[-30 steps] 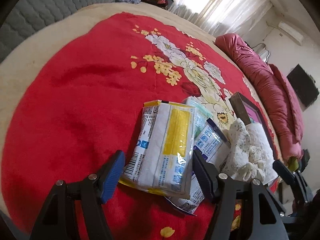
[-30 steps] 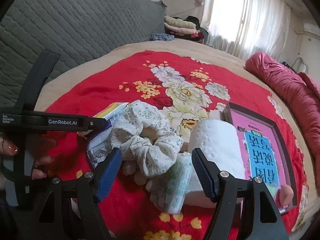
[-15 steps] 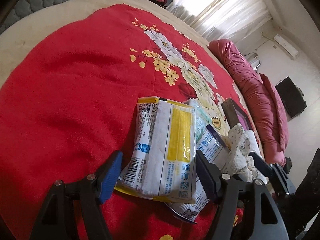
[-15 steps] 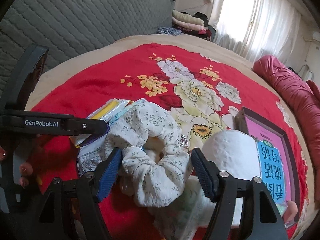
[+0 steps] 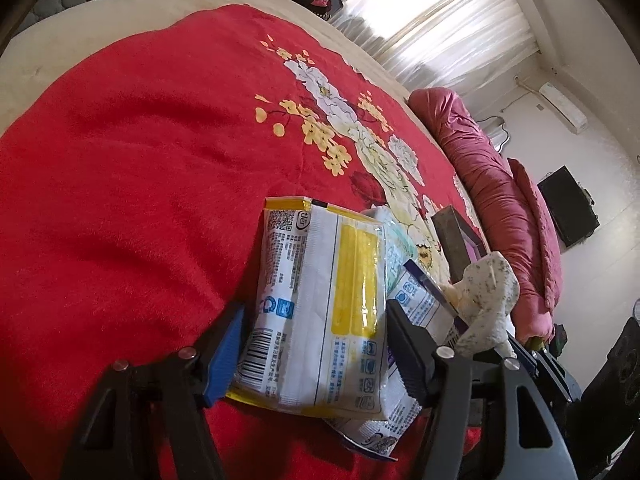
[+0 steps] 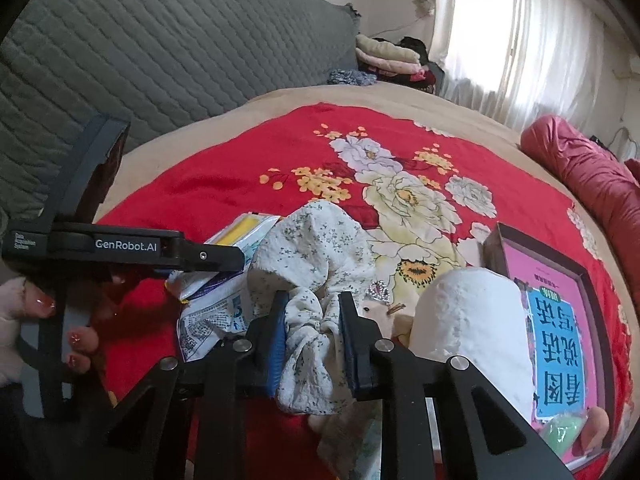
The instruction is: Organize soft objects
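My right gripper [image 6: 313, 346] is shut on a white floral scrunchie [image 6: 316, 248], which bulges up ahead of the fingers; it also shows in the left wrist view [image 5: 490, 300]. My left gripper [image 5: 316, 354] is open, its fingers on either side of a white and yellow tissue pack [image 5: 324, 304] lying on the red floral blanket [image 5: 140, 184]. More wrapped packs [image 5: 416, 304] lie under and beside it. A white paper roll [image 6: 472, 320] lies just right of the right gripper.
A box with a pink and blue book [image 6: 556, 328] lies at the right. A small toy with a silver crown [image 6: 380, 294] lies behind the scrunchie. A rolled pink quilt [image 5: 504, 208] runs along the bed's far side. A grey quilted headboard [image 6: 160, 52] stands behind.
My right gripper has closed on the scrunchie and lifted part of it. My left gripper has edged closer around the yellow tissue pack and stays open.
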`<action>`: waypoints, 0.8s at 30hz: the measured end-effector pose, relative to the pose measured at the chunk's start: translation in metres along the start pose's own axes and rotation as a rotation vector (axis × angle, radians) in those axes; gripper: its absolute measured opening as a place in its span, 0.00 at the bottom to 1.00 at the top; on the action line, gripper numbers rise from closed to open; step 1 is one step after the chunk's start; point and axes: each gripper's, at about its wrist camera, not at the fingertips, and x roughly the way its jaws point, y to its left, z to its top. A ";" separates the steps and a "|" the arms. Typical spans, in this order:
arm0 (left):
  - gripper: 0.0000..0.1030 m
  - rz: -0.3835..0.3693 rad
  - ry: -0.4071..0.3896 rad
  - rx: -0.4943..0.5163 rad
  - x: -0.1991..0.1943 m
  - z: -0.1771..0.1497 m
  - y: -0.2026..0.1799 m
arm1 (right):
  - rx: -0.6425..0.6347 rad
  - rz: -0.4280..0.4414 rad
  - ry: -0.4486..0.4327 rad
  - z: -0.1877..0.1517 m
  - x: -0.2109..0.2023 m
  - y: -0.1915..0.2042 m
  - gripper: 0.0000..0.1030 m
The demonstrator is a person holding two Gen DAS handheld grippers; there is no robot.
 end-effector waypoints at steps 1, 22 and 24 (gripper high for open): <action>0.59 -0.005 -0.001 -0.003 0.000 0.000 0.001 | 0.003 0.001 -0.001 0.000 -0.001 0.000 0.24; 0.54 0.086 -0.179 0.105 -0.044 -0.011 -0.027 | 0.039 0.001 -0.073 -0.004 -0.032 -0.007 0.23; 0.54 0.099 -0.190 0.131 -0.050 -0.013 -0.035 | 0.045 -0.002 -0.083 -0.003 -0.037 -0.008 0.23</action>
